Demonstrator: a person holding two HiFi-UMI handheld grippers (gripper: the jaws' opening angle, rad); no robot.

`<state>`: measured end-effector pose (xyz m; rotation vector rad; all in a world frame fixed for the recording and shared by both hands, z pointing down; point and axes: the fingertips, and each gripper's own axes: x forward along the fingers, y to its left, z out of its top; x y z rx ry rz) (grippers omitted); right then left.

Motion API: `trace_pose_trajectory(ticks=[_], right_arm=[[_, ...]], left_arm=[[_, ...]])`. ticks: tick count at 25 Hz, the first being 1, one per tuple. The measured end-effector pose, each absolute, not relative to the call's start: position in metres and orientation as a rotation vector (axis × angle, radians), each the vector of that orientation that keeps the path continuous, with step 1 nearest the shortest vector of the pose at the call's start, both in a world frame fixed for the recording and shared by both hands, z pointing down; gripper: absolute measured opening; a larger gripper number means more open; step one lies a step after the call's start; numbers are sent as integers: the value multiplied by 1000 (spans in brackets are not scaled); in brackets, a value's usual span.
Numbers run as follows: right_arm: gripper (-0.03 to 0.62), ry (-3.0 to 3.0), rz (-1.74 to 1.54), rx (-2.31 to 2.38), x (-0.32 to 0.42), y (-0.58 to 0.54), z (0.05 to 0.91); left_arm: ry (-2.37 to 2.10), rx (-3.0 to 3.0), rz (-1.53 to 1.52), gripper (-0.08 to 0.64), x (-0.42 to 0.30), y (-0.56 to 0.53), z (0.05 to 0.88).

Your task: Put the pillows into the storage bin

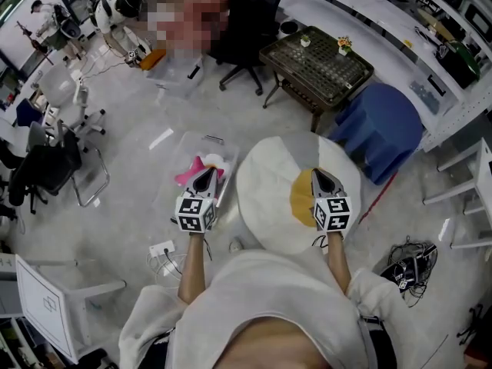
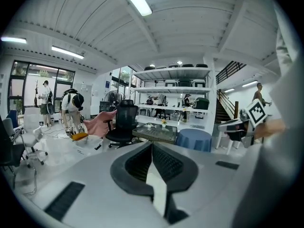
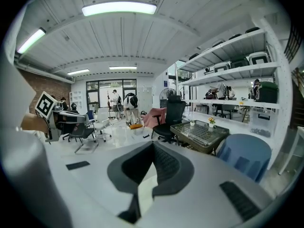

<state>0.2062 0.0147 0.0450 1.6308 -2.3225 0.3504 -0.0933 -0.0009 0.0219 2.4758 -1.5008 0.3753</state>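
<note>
A round fried-egg pillow [image 1: 265, 187], white with a yellow yolk, lies on the floor just in front of me. My right gripper [image 1: 317, 174] hovers over its yolk, shut, with nothing in its jaws. To the left stands a clear storage bin [image 1: 178, 151] holding a pink pillow [image 1: 186, 177] and a white one [image 1: 216, 161]. My left gripper [image 1: 206, 172] hangs over the bin's near side, also shut and empty. Both gripper views look out level over the room, past the shut left gripper [image 2: 152, 146] and the shut right gripper [image 3: 153, 146]; no pillow shows in them.
A dark wicker table [image 1: 317, 64] with small flower pots stands ahead, a blue round seat [image 1: 382, 129] to its right, a black office chair [image 1: 250, 21] behind. Grey chairs [image 1: 54, 167] are at the left. A power strip [image 1: 161, 248] and black cables [image 1: 407, 264] lie on the floor.
</note>
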Motion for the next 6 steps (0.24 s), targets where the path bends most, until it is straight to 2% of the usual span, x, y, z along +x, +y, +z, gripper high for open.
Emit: trace_pose_trajectory(ticks=[6], right_arm=[[-2,-2333,346,1630,206,13,43]], left_arm=[[-1497,2488,378,15,-90,0,20]])
